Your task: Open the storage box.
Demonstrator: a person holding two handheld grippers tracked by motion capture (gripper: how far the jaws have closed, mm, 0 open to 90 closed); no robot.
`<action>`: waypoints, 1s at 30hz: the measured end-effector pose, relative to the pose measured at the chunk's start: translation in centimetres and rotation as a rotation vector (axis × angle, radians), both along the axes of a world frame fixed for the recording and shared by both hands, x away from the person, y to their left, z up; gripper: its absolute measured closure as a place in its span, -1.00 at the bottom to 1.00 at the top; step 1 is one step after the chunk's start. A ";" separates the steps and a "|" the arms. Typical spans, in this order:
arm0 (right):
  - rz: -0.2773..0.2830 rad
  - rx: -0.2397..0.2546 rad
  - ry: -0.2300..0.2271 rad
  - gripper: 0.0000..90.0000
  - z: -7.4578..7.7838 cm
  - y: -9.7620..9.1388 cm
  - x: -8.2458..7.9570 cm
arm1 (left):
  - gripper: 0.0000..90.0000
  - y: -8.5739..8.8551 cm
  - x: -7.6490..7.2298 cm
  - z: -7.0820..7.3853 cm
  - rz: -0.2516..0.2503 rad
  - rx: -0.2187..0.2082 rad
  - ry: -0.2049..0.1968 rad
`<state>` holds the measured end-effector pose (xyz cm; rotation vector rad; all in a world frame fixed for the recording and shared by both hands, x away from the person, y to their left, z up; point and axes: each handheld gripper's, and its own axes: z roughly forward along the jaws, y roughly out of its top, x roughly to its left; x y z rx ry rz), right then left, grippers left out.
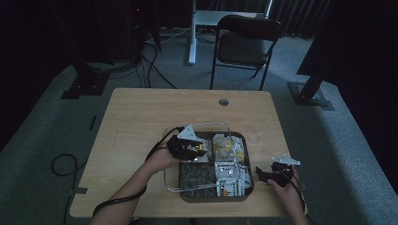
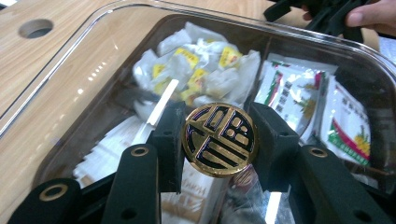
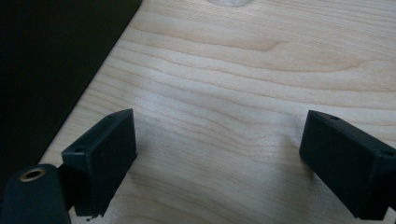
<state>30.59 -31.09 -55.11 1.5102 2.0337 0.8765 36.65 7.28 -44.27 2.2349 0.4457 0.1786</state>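
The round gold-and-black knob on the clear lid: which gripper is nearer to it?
Left. The left gripper is clamped on the knob; the right gripper sits open over bare table beside the tray.

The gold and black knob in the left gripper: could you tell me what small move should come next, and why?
Probably lift the clear lid straight up: the left gripper is shut on its round knob above the snack-filled tray, while the right gripper waits open over bare table.

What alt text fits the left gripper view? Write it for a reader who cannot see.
Two black jaws clamp a round gold-and-black knob on a clear lid over a dark divided tray. Through the lid show yellow-and-white wrapped sweets and white sachets.
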 end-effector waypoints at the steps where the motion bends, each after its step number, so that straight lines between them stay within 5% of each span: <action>1: 0.000 0.001 0.000 -0.77 0.0 0.0 0.0 | 0.31 0.2 0.0 0.0 0.006 0.004 0.000; 30: 0.000 0.000 0.001 -0.77 0.0 0.0 0.0 | 0.31 9.4 1.0 -0.9 0.202 0.025 0.021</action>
